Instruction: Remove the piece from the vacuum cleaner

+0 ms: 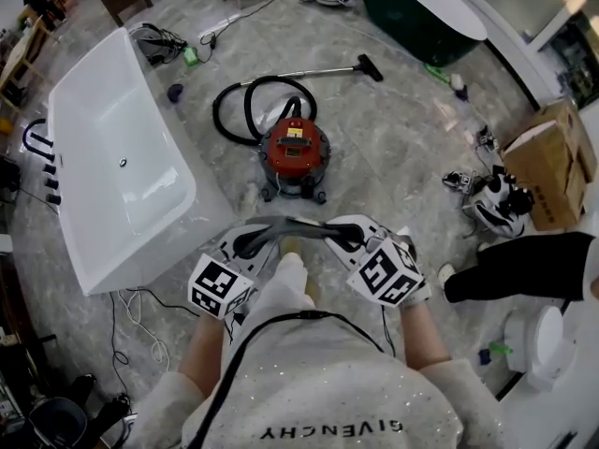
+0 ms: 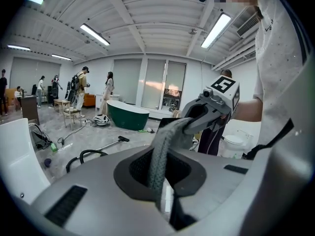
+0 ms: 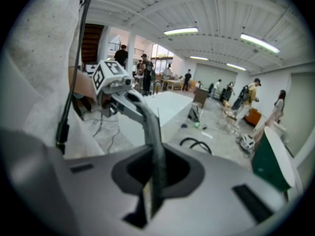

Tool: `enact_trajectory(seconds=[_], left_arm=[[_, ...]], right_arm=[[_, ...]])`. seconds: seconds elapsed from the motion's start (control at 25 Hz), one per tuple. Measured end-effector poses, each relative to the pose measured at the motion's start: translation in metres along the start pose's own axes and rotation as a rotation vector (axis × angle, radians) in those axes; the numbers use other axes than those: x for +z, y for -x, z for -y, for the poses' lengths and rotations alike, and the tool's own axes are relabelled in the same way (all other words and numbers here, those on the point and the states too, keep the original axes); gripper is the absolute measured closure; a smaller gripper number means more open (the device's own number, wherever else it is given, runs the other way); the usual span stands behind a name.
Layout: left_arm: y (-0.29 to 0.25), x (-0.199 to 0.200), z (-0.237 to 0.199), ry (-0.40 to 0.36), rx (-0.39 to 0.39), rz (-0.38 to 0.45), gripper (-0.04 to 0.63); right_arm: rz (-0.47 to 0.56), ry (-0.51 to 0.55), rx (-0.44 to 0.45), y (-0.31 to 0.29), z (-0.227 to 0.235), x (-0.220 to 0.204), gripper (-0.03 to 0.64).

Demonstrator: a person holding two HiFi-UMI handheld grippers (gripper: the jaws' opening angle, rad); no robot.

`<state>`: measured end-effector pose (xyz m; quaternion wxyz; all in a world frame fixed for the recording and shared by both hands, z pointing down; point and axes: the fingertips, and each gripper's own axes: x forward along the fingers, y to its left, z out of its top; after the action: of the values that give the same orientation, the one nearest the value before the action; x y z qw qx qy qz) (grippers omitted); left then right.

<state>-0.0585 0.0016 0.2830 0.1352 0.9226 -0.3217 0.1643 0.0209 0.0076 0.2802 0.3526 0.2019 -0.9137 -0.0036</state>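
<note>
A: Where is the grey piece (image 1: 288, 224)?
B: It hangs in the air in front of the person, stretched as a soft woven band between the two grippers. It is well apart from the red vacuum cleaner (image 1: 296, 152), which stands on the floor (image 1: 402, 129) further ahead

A: What is the left gripper (image 1: 247, 242) doing?
B: Its fingers are closed on the left end of the band; in the left gripper view the fabric runs straight out from between them

A: And the right gripper (image 1: 347, 237)?
B: The same on the other end: its fingers are pinched on the band, which looks thin and dark edge-on in the right gripper view

A: What lies around the vacuum cleaner?
B: Its black hose (image 1: 234, 101) coils on the floor behind it, a white bathtub (image 1: 140, 204) stands to the left and a cardboard box (image 1: 552, 162) to the right
</note>
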Motion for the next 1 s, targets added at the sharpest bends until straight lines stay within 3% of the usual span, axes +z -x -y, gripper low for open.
enact_trajectory(seconds=[1.0], left_arm=[[0.006,-0.022,0.017,0.023,-0.011,-0.018,0.561]], right_arm=[[-0.014,-0.007,0.004,0.0,-0.022,-0.013,0.575]])
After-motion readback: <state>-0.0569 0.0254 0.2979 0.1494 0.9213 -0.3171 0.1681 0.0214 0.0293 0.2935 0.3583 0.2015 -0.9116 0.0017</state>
